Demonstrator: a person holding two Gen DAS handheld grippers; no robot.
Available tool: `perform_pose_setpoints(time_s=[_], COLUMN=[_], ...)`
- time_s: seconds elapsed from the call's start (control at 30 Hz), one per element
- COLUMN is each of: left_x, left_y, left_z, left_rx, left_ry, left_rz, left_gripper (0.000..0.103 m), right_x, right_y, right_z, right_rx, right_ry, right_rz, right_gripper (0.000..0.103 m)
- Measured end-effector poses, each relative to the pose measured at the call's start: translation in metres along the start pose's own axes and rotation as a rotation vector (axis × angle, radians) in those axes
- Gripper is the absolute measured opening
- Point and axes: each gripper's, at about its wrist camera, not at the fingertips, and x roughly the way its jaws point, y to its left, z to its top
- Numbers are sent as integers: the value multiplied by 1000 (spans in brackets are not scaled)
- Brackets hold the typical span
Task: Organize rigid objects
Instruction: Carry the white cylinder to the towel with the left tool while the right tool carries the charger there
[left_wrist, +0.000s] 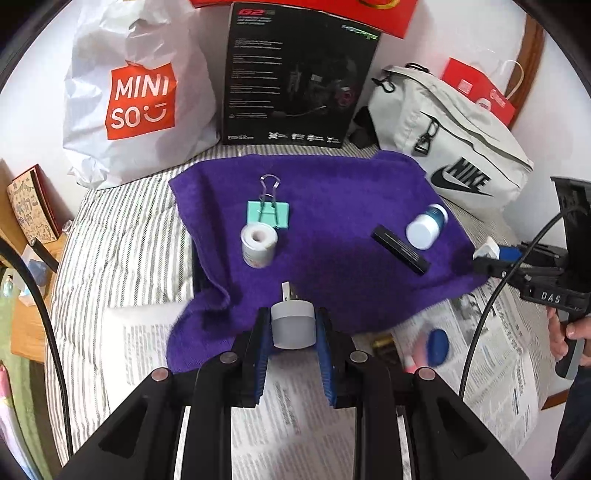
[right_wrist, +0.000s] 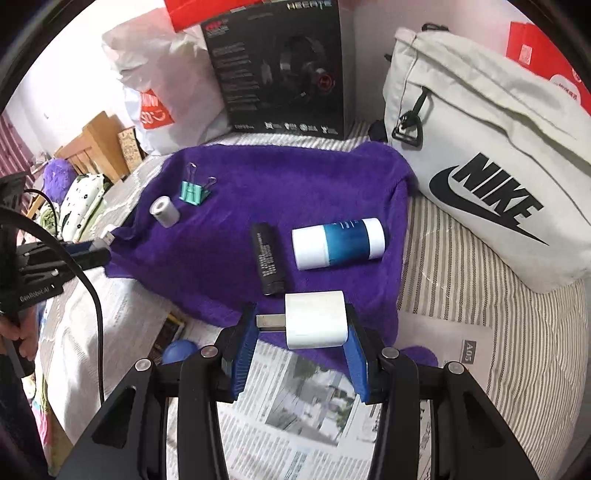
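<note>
A purple towel (left_wrist: 332, 206) (right_wrist: 288, 192) lies on a striped bed. On it lie a teal binder clip (left_wrist: 267, 212) (right_wrist: 192, 192), a small white tape roll (left_wrist: 258, 242) (right_wrist: 165, 211), a black stick (left_wrist: 400, 249) (right_wrist: 266, 259) and a white-and-blue bottle (left_wrist: 426, 226) (right_wrist: 338, 242). My left gripper (left_wrist: 293, 325) is shut on a grey-white USB plug (left_wrist: 293, 326) above the towel's near edge. My right gripper (right_wrist: 301, 325) is shut on a white charger block (right_wrist: 316, 319) over the towel's near right edge; it also shows in the left wrist view (left_wrist: 491, 254).
A Miniso bag (left_wrist: 136, 92), a black headphone box (left_wrist: 295, 74) and a grey Nike bag (left_wrist: 461, 147) (right_wrist: 487, 155) stand behind the towel. Newspaper (left_wrist: 303, 413) (right_wrist: 295, 406) lies in front with a blue oval object (left_wrist: 437, 347) (right_wrist: 179, 350) on it.
</note>
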Motion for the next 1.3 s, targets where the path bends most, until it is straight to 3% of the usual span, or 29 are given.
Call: perform_pose_setpoints(time_s=[0.57, 1.3], left_x=[50, 75], left_y=[19, 22], left_z=[20, 25], left_rx=[-40, 2], left_ry=[70, 114], left_rz=[18, 59], left_gripper=[23, 23], right_x=[52, 67], right_y=[-8, -4], right_z=[18, 19], right_rx=[-11, -56], right_ry=[86, 91], right_rz=[-19, -31], right_gripper=[44, 44])
